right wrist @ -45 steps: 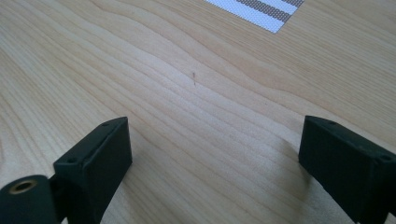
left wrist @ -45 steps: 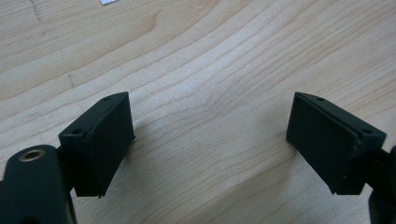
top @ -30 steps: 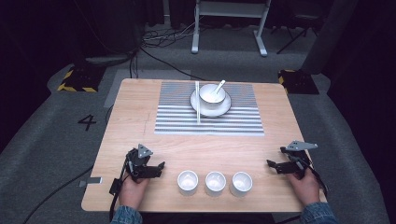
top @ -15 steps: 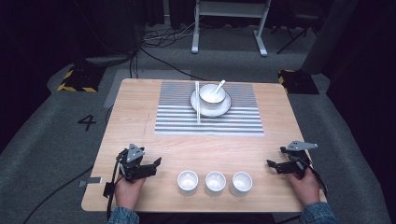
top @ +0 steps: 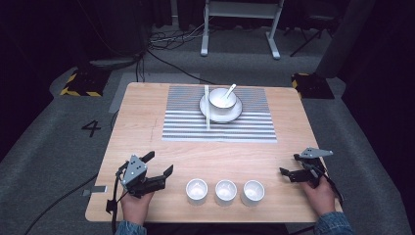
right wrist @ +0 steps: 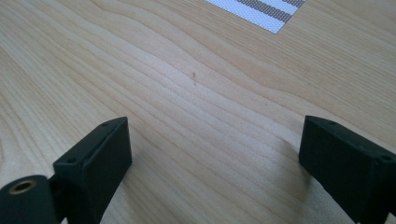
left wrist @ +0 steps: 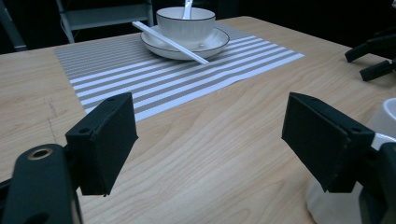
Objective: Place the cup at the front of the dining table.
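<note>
Three small white cups [top: 196, 190] [top: 225, 191] [top: 253, 191] stand in a row near the front edge of the wooden table [top: 142, 127]. My left gripper [top: 159, 163] rests left of them, open and holding nothing. In the left gripper view its jaws [left wrist: 210, 140] stand wide apart, with the nearest cup [left wrist: 327, 207] just behind the right jaw. My right gripper [top: 289, 164] lies right of the cups, open and empty, and in its own view [right wrist: 212, 158] it looks at bare wood. Farther back, a white bowl [top: 222, 98] with a spoon [top: 230, 89] sits on a plate [top: 219, 115].
A grey-and-white striped placemat [top: 186, 125] lies under the plate, and white chopsticks [top: 207, 112] lean on the plate's left rim. Bare wood separates the mat from the cups. Beyond the table's far edge are a metal stand [top: 240, 14] and floor cables [top: 166, 58].
The left gripper has shifted slightly left and turned a little on the table. The right gripper, the cups and the bowl have stayed put.
</note>
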A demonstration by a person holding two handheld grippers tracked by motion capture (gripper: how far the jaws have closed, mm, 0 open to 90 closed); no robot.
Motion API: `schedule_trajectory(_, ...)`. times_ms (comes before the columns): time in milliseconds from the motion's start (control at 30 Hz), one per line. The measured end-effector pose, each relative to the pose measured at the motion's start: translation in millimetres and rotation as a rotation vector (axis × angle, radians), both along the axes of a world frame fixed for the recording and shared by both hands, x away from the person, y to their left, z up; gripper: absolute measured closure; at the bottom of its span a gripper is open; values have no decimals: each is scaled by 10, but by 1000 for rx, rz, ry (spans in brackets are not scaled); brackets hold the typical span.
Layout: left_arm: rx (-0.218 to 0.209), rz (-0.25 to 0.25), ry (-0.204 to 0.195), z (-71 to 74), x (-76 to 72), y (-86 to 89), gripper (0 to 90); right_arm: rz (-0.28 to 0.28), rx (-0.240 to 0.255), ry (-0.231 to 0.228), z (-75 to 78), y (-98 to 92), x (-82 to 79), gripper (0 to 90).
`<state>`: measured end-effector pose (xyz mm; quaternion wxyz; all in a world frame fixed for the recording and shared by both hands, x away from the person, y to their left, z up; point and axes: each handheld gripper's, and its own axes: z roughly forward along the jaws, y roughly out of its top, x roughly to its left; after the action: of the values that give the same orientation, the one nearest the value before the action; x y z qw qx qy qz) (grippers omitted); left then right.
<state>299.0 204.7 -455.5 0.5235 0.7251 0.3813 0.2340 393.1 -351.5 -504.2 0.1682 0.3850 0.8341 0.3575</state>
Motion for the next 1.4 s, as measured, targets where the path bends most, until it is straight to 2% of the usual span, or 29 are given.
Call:
schedule_trajectory(100,-6,-13,5,19,-25,-35,190,0,0,0,0,0,0,97)
schedule_trajectory(267,-53,-41,12,59,-68,-94,185,0,-1,0,0,0,0,97)
schedule_trajectory(500,-3,-76,-1,135,-162,-276,180,0,0,0,0,0,0,97)
schedule_trajectory(700,1,-120,-14,186,-268,-428,171,0,0,0,0,0,0,97)
schedule_trajectory(800,2,-134,4,197,-311,-491,171,0,-1,0,0,0,0,97)
schedule_trajectory(900,-22,-165,14,192,-320,-539,173,0,0,0,0,0,0,97)
schedule_trajectory(1033,-12,-185,13,190,-349,-611,171,0,0,0,0,0,0,97)
schedule_trajectory(1233,-15,-213,48,147,-385,-699,157,0,0,0,0,0,0,97)
schedule_trajectory(1400,6,-228,73,97,-378,-754,154,0,0,0,0,0,0,97)
